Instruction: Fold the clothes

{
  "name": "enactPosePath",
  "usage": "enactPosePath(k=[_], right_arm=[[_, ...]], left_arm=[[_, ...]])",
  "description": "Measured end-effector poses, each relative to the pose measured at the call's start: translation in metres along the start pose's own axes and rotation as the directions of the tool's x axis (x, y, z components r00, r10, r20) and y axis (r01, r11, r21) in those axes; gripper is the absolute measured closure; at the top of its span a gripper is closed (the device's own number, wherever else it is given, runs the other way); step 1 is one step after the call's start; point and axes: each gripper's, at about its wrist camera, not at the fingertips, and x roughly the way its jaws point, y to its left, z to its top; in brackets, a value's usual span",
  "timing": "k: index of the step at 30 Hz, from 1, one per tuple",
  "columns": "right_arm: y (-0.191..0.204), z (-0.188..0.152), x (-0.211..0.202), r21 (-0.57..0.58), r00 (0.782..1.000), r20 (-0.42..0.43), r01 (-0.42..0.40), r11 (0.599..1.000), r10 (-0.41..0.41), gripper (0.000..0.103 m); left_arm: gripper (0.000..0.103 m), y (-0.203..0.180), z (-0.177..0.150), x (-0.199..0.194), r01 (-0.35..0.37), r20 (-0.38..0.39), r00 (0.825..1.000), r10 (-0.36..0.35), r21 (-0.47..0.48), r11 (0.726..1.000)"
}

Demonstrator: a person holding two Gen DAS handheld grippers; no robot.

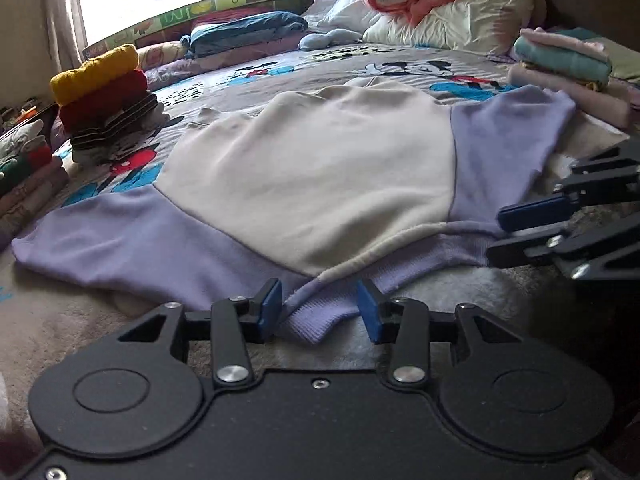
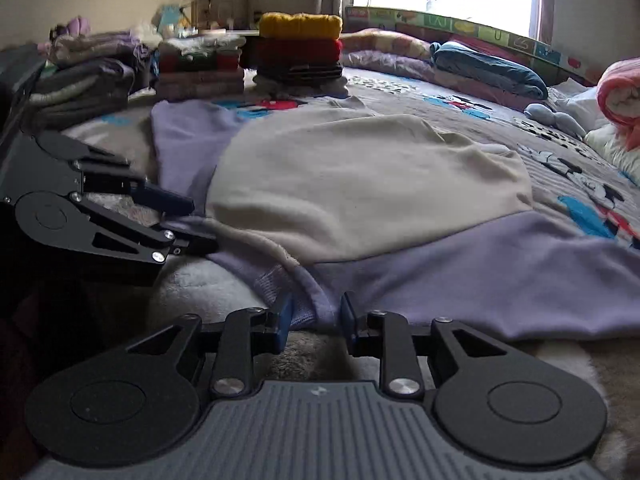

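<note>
Lavender ribbed hem (image 1: 316, 320) of the spread sweatshirt (image 1: 320, 176) sits between both grippers' parted, unclamped jaws (left gripper (image 1: 318, 308), right gripper (image 2: 316, 318)); shallow bites risk slipping.

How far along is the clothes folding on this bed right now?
Done: folded stacks sit on the bed, including the yellow-and-red pile and the pastel pile. In hand: the cream and lilac sweatshirt lies spread flat, with the left gripper and right gripper open around its ribbed hem. Left: no fold in it yet.

Single letters such as "U" show on the colourful board (image 1: 208, 8) by the window.
</note>
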Motion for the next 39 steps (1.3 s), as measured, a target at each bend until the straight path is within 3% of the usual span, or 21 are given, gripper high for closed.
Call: enactPosePath(k=[3, 7, 12, 17, 23, 30, 35, 39], right_arm=[[-0.003, -0.003, -0.020, 0.069, 0.999, 0.033, -0.030, 0.997, 0.028, 0.075], [-0.038, -0.006, -0.044, 0.291, 0.991, 0.133, -0.058, 0.955, 0.019, 0.075], [-0.103, -0.030, -0.062, 0.597, 0.967, 0.246, -0.094, 0.797, -0.070, 0.070], [-0.149, -0.066, -0.079, 0.758, 0.919, 0.338, -0.138, 0.638, -0.203, 0.063], [-0.204, -0.110, -0.101, 0.881, 0.836, 0.395, -0.228, 0.414, -0.380, 0.054], [-0.218, -0.135, -0.120, 0.888, 0.758, 0.435, -0.275, 0.368, -0.485, 0.048], [-0.229, -0.160, -0.127, 0.904, 0.716, 0.428, -0.333, 0.269, -0.552, 0.043], [-0.235, -0.172, -0.132, 0.901, 0.670, 0.428, -0.364, 0.234, -0.606, 0.041]], left_arm=[[0.053, 0.000, 0.004, -0.008, 0.022, 0.030, 0.999, -0.022, -0.002, 1.000], [0.044, -0.012, 0.016, -0.014, 0.052, 0.051, 0.997, -0.054, 0.038, 0.998], [0.036, -0.042, 0.039, -0.007, 0.109, 0.055, 0.991, -0.118, 0.146, 0.983], [0.036, -0.090, 0.061, 0.010, 0.148, 0.058, 0.984, -0.171, 0.283, 0.948], [0.036, -0.164, 0.076, 0.034, 0.131, 0.087, 0.977, -0.196, 0.480, 0.868], [0.037, -0.242, 0.096, 0.068, 0.087, 0.113, 0.971, -0.209, 0.651, 0.754], [0.042, -0.274, 0.108, 0.093, 0.041, 0.122, 0.976, -0.180, 0.711, 0.702], [0.043, -0.305, 0.118, 0.111, -0.027, 0.153, 0.978, -0.141, 0.765, 0.643]])
